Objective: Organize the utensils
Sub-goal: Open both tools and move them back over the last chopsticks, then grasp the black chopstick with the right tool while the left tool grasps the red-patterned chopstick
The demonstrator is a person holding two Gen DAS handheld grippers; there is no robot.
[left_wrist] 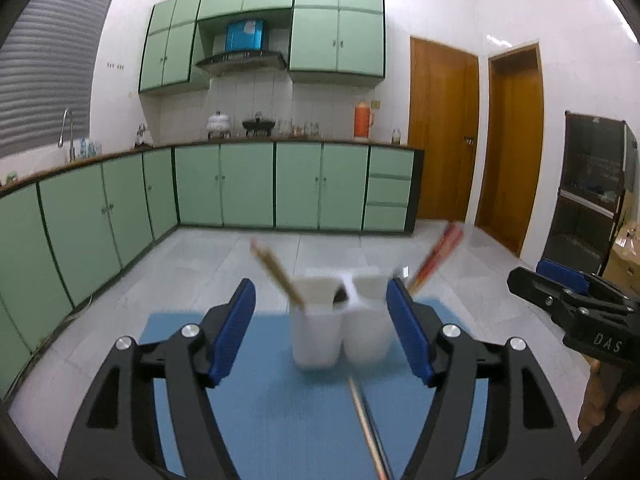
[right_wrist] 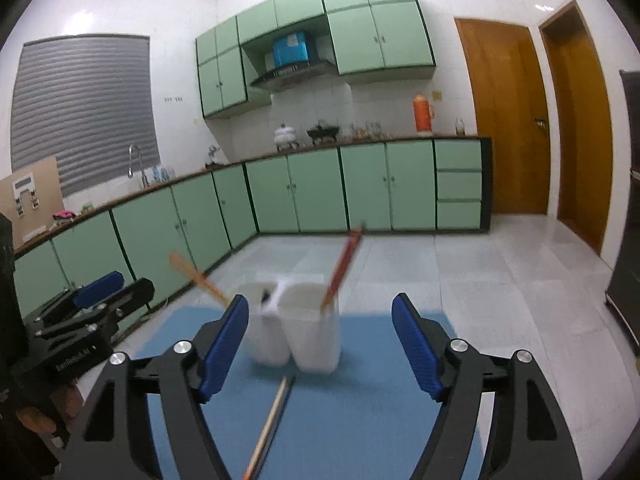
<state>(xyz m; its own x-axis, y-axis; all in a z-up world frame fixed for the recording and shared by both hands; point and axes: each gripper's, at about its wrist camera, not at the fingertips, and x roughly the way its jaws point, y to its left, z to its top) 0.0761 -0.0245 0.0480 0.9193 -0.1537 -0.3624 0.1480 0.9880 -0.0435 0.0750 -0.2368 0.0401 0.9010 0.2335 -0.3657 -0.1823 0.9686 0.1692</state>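
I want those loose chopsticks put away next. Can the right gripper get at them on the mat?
Probably yes: the right gripper is open, and the chopsticks lie uncovered on the blue mat just ahead.

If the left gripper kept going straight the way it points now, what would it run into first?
Most likely the white utensil holder, which stands directly ahead between the open fingers of the left gripper. The loose chopsticks lie lower on the blue mat, probably beneath its path, though depth is unclear.

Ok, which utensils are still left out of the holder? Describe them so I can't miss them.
Start at the blue mat, then find the white two-cup holder on it. Just in front lies a pair of chopsticks, flat on the mat, unlike the tan and red pairs standing in the cups.
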